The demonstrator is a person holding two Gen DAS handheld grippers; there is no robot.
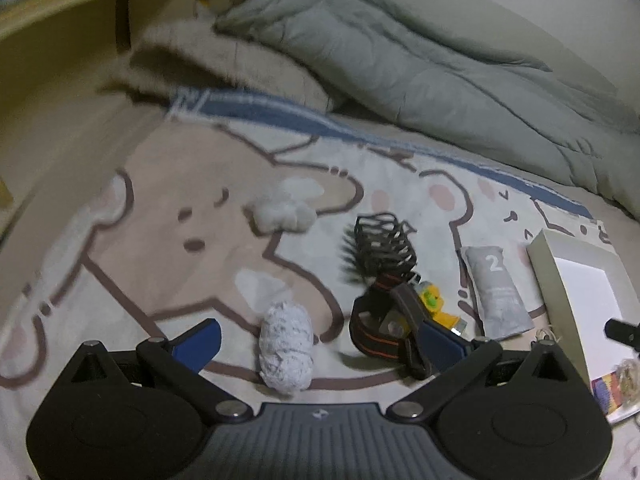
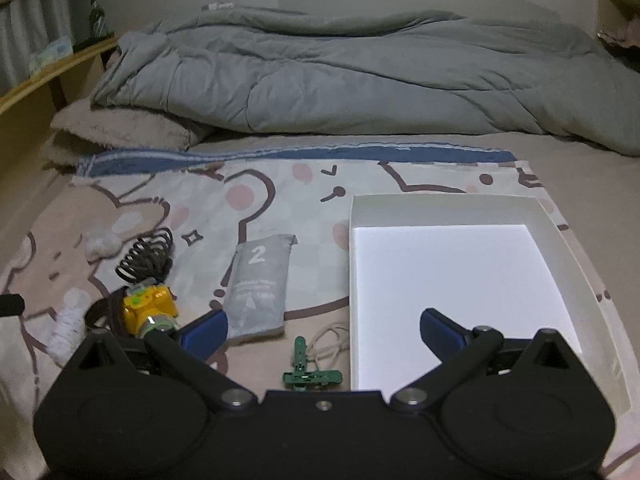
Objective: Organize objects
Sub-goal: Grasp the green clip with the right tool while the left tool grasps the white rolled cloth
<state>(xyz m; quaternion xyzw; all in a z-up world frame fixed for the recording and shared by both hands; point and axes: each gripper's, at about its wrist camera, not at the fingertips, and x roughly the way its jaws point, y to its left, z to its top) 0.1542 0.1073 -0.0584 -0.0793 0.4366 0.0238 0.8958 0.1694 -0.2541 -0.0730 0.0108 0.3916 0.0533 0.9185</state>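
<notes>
Both tools are spread wide over the bed and grip nothing: the left tool (image 1: pixel 328 340) straddles a white rolled cloth (image 1: pixel 285 350), its right finger near a black strap (image 1: pixel 376 330). The right tool (image 2: pixel 324 330) hangs above a green clip (image 2: pixel 310 372), beside the white box (image 2: pixel 464 280).

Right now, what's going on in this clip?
A person is sorting small items on a bed with two handheld grippers. Both the left gripper and right gripper are open and hold nothing. The white box has nothing in it; the rolled white cloth, grey pouch, yellow toy, black brush and green clip all lie on the bear-print blanket.
</notes>
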